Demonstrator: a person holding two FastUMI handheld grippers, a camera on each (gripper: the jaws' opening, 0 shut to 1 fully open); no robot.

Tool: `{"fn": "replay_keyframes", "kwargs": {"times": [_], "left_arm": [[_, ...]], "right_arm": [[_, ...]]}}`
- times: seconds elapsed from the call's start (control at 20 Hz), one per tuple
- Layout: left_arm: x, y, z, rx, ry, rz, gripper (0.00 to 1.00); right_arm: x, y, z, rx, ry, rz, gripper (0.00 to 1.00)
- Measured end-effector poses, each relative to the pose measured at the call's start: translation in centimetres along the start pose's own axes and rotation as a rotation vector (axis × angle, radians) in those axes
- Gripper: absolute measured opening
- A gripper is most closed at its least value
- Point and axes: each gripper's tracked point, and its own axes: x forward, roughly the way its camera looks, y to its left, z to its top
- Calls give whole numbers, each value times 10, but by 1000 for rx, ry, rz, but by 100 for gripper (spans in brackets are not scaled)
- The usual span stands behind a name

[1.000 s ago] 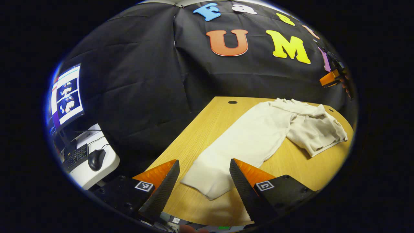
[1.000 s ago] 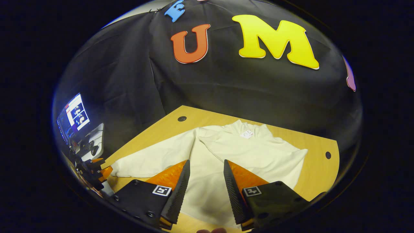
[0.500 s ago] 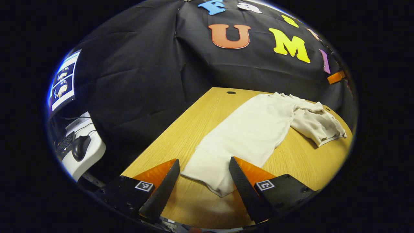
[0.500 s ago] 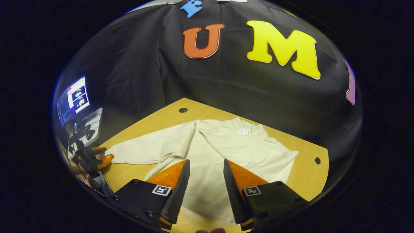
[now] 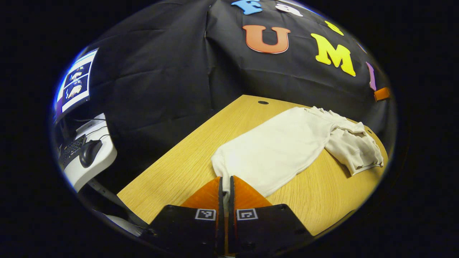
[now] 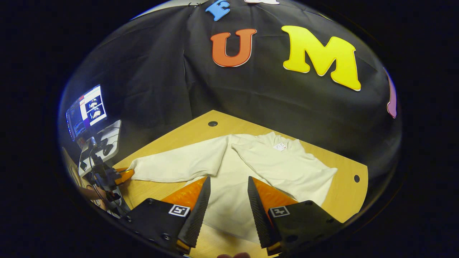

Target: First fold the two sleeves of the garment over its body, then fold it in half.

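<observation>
A cream long-sleeved garment [image 6: 265,168] lies spread on the wooden table [image 6: 186,139], collar and label at the far side. One sleeve [image 6: 179,166] stretches out to the left. Its cuff end [image 5: 224,165] is pinched between the fingers of my left gripper [image 5: 225,178], which is shut on it just above the tabletop. The right gripper view also shows my left gripper [image 6: 122,175] at that cuff. The sleeve [image 5: 276,147] runs away to the bunched body [image 5: 355,147]. My right gripper [image 6: 228,179] hovers open over the lower body of the garment, nothing between its fingers.
A white side desk [image 5: 89,165] with a mouse [image 5: 89,152], a keyboard and a monitor [image 5: 75,84] stands left of the table. The table has cable holes [image 6: 212,124] near its far corners. Bare wood [image 5: 172,172] lies to the left of the sleeve.
My left gripper, open around the cuff before, has shut on the sleeve end. The cuff has bunched up slightly. My right gripper has stayed open over the body, barely moving.
</observation>
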Motion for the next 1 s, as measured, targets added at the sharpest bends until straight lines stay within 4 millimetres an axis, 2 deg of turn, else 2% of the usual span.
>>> {"fn": "replay_keyframes", "kwargs": {"times": [0.15, 0.4, 0.5, 0.75, 0.9, 1.0], "left_arm": [[-3, -6, 3, -80, 23, -22, 4], [-12, -18, 16, -95, 38, -52, 3], [-18, -28, 33, -111, 21, -71, 3], [-24, -55, 80, -94, -17, -112, 3], [-26, -87, 113, -80, -38, -169, 3], [-27, -112, 142, -88, -64, -217, 3]], "right_arm": [[-12, -13, -1, 18, -18, -19, 66], [-32, -32, -13, 59, -29, -17, 66], [-40, -36, -13, 93, -43, 5, 67], [-59, -62, -13, 171, -83, 6, 66], [-73, -85, -10, 206, -123, -17, 66], [-85, -102, -10, 236, -148, -37, 66]]}}
